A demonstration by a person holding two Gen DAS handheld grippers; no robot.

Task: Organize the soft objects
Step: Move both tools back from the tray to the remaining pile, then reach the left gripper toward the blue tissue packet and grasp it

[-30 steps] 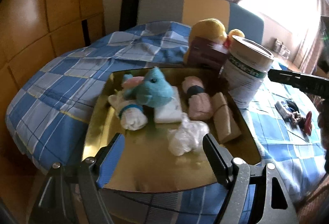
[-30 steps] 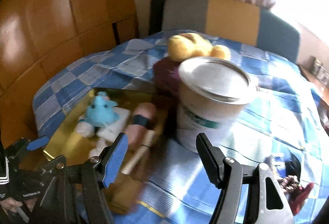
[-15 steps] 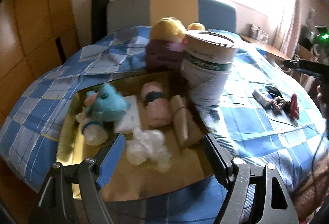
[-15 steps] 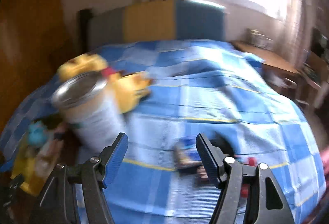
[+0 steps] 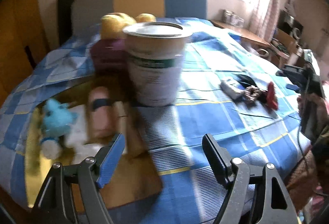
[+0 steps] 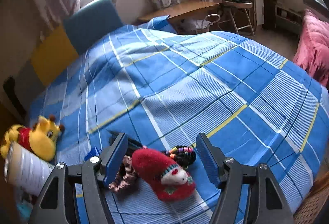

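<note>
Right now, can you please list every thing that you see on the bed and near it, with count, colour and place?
red knitted sock: one, red, between the right claw's jaws, untouched
hair ties: several, black and multicoloured, behind the sock
pink scrunchie: one, left of the sock
yellow plush bear: one, red shirt, behind the can
large tin can: one, white and green, upright
gold tray: one, holds a blue plush toy and a pink roll
checked bedcover: one, blue
left claw: open
right claw: open

We see a red sock (image 6: 164, 174) flat on the bed's (image 6: 185, 84) near edge, scrunchie (image 6: 123, 176) touching it; blue plush (image 5: 55, 119) in the tray (image 5: 34, 154).
</note>
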